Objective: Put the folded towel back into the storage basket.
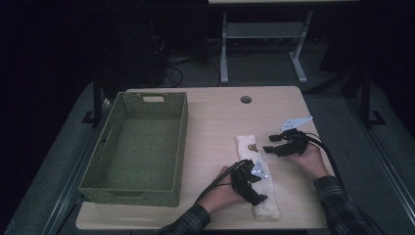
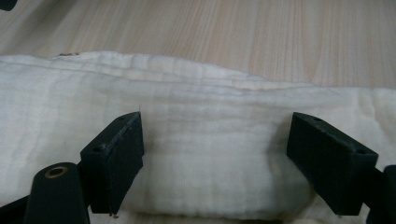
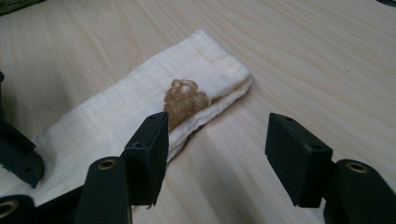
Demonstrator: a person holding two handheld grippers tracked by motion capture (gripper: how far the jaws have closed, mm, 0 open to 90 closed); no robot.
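A folded cream cloth (image 1: 249,147) with a small brown motif (image 3: 185,99) lies lengthwise on the wooden table (image 1: 215,117), right of centre. My left gripper (image 1: 254,188) is open and sits low over the cloth's near half; the folded cloth (image 2: 210,154) spans the space between its jaws. To the right of the cloth's far end hovers my right gripper (image 1: 270,145), open, with bare table between its jaws and the cloth (image 3: 116,121) beside its left jaw.
A green woven basket (image 1: 182,142) with nothing in it stands on the table's left half. A round cable hole (image 1: 245,99) is near the far edge. Behind the table stands the white frame of another desk (image 1: 224,49).
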